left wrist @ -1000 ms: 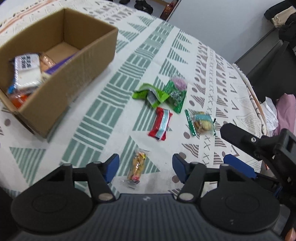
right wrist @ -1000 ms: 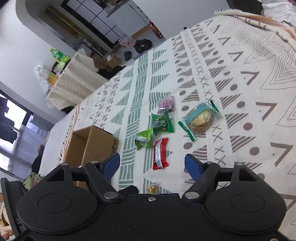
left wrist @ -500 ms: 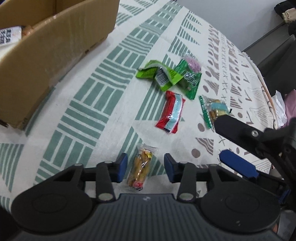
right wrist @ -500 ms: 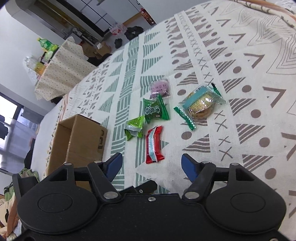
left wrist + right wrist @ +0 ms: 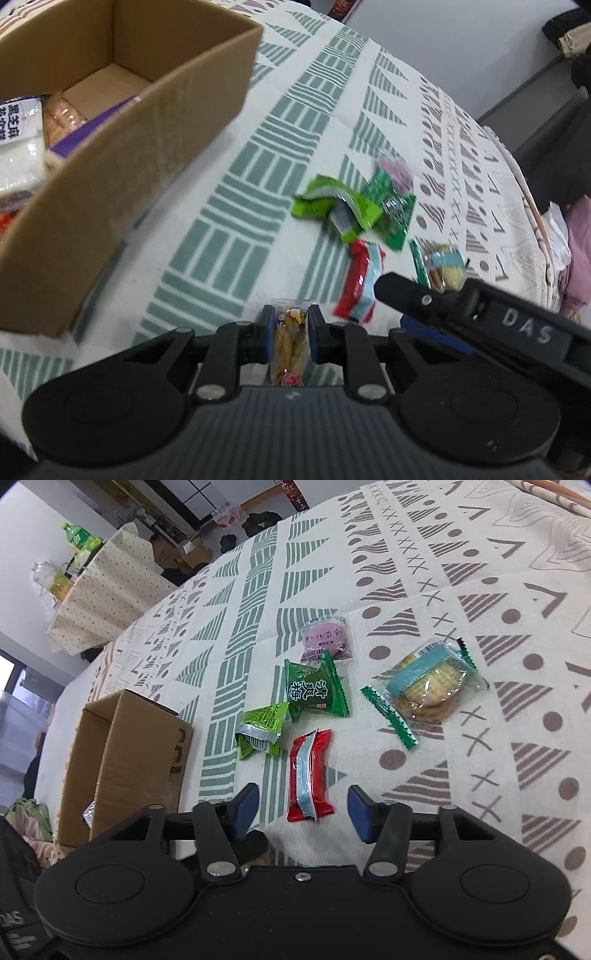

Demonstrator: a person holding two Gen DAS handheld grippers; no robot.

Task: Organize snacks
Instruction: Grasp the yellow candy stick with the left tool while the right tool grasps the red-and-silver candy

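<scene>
Already the box (image 5: 122, 177) holds several snacks. Left gripper (image 5: 290, 334) clamps a clear snack packet (image 5: 290, 341); right gripper (image 5: 301, 810) gapes wide around the red bar (image 5: 308, 775). Five snacks are left on the desk (image 5: 480, 812).

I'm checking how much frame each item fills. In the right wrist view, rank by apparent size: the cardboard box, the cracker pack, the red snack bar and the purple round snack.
1. cardboard box
2. cracker pack
3. red snack bar, though it lies nearest the camera, which inflates it
4. purple round snack, farthest away, so possibly understated

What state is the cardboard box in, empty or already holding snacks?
Already holding some. The box is open-topped, and the left wrist view shows several packets at one end, with bare floor at the other.
</scene>
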